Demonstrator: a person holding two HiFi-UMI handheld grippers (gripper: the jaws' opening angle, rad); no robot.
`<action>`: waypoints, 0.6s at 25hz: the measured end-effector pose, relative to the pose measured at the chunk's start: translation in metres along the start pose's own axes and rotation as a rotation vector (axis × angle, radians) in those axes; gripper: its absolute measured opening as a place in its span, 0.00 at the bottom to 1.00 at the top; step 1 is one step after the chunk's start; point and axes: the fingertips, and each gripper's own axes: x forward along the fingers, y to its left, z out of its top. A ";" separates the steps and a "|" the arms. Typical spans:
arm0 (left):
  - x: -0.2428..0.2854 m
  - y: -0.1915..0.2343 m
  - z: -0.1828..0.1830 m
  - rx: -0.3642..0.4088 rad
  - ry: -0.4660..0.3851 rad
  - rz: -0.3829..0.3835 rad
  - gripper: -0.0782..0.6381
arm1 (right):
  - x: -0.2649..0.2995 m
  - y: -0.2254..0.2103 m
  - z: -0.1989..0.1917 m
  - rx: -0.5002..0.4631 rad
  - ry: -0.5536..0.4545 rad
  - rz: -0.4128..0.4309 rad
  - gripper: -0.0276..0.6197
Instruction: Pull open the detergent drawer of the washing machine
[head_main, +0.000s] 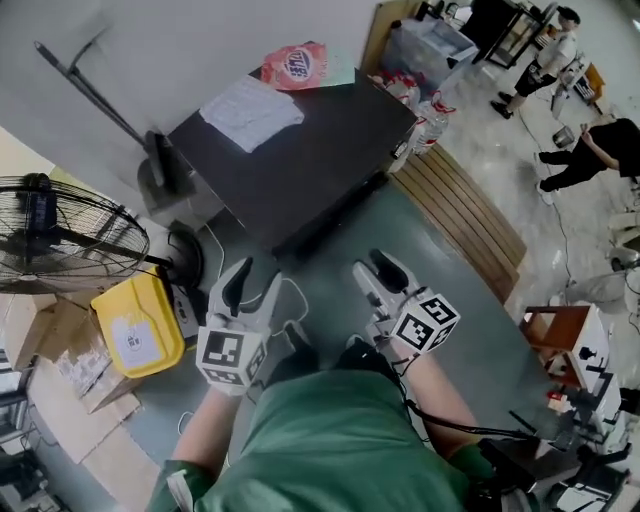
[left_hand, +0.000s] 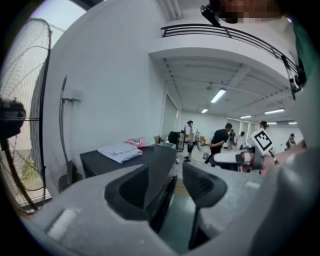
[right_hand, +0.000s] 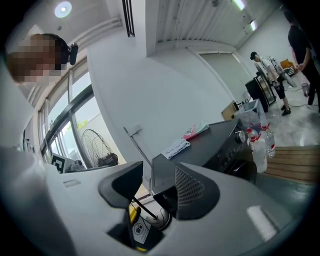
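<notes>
The washing machine (head_main: 310, 160) is a dark, black-topped box against the white wall, ahead of both grippers. Its front panel with a knob (right_hand: 240, 136) shows in the right gripper view, but I cannot make out the detergent drawer. A white folded cloth (head_main: 250, 112) and a pink packet (head_main: 296, 64) lie on its top. My left gripper (head_main: 244, 282) hovers over the floor short of the machine's near left corner, jaws open and empty. Level with it to the right, my right gripper (head_main: 384, 270) also stands open with nothing between the pads. The machine (left_hand: 150, 159) fills the gap between the left jaws.
A black standing fan (head_main: 60, 238) and a yellow container (head_main: 140, 325) sit at the left, with cardboard (head_main: 70, 400) below them. To the right of the machine are water bottles (head_main: 428, 120) and a slatted wooden bench (head_main: 462, 208). People (head_main: 590, 150) are in the far right background.
</notes>
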 end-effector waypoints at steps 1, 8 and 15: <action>0.004 0.000 -0.003 0.002 0.012 -0.015 0.40 | 0.003 -0.003 -0.004 0.012 0.005 0.003 0.34; 0.036 0.003 -0.017 -0.014 0.078 -0.062 0.40 | 0.037 -0.044 -0.036 0.159 0.039 0.104 0.34; 0.074 0.005 -0.042 -0.034 0.174 -0.023 0.41 | 0.070 -0.091 -0.069 0.301 0.069 0.173 0.34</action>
